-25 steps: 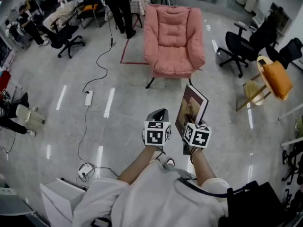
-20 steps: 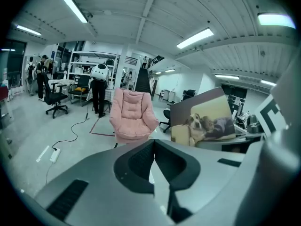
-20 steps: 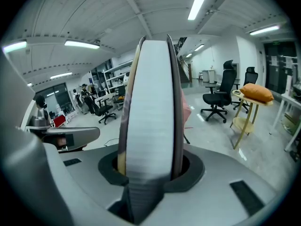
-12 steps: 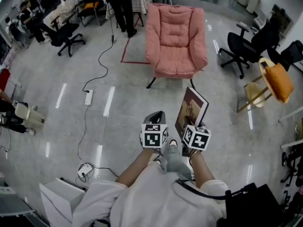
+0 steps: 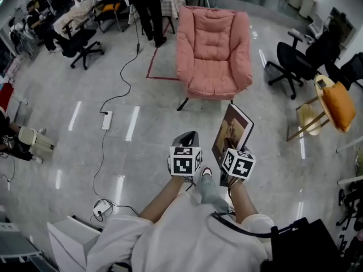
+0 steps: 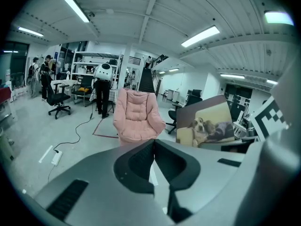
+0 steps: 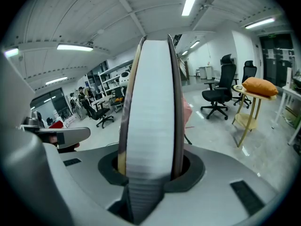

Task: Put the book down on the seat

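Right gripper (image 7: 149,167): jaws clamped on the lower edge of the book (image 5: 232,134), which stands upright between them, page block facing the right gripper camera, covers pressed by the pads on both sides. Held in the air in front of the person, over the floor (image 5: 147,146); cover picture shows a dog lying on a couch.

Left gripper (image 6: 154,145): jaws drawn together, tips touching, nothing between them. It hangs just beside the right gripper, to its left in the head view, and does not touch the book.

Seat: pink armchair (image 5: 212,44) ahead of both grippers, well apart from the book. Its cushion is bare; dark legs rest on the glossy grey floor.

Surroundings: wooden stool (image 5: 309,118) with an orange cushion (image 5: 336,98) to the right, black office chairs (image 5: 298,58) beyond it. White power strip (image 5: 106,119) with a black cable on the floor to the left. A person (image 5: 144,7) stands behind the armchair, seen from the back
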Available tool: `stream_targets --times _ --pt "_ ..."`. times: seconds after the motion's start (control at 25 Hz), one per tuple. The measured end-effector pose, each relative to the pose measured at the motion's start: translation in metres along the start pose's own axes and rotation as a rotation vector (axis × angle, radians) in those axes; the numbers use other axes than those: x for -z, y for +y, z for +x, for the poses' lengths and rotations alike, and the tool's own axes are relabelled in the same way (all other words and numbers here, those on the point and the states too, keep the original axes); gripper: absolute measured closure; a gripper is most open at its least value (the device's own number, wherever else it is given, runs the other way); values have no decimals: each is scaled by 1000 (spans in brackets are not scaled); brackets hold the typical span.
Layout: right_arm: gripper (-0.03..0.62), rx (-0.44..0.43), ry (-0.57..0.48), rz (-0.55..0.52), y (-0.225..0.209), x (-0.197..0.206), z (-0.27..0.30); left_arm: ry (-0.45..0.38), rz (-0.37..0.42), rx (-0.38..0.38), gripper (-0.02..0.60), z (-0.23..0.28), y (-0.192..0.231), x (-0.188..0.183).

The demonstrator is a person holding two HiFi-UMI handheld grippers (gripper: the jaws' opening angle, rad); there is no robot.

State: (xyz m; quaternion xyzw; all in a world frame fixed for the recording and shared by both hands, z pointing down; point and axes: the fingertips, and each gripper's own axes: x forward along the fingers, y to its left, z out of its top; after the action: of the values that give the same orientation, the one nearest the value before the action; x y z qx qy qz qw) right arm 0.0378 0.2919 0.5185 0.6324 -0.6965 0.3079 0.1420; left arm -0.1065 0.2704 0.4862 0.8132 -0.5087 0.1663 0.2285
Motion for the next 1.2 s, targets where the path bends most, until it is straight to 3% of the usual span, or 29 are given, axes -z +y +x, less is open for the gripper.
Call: stream_targets --times 1.2 --pt "441 -72 82 -1 -80 -121 158 60 -18 -20 572 199 -4 -91"
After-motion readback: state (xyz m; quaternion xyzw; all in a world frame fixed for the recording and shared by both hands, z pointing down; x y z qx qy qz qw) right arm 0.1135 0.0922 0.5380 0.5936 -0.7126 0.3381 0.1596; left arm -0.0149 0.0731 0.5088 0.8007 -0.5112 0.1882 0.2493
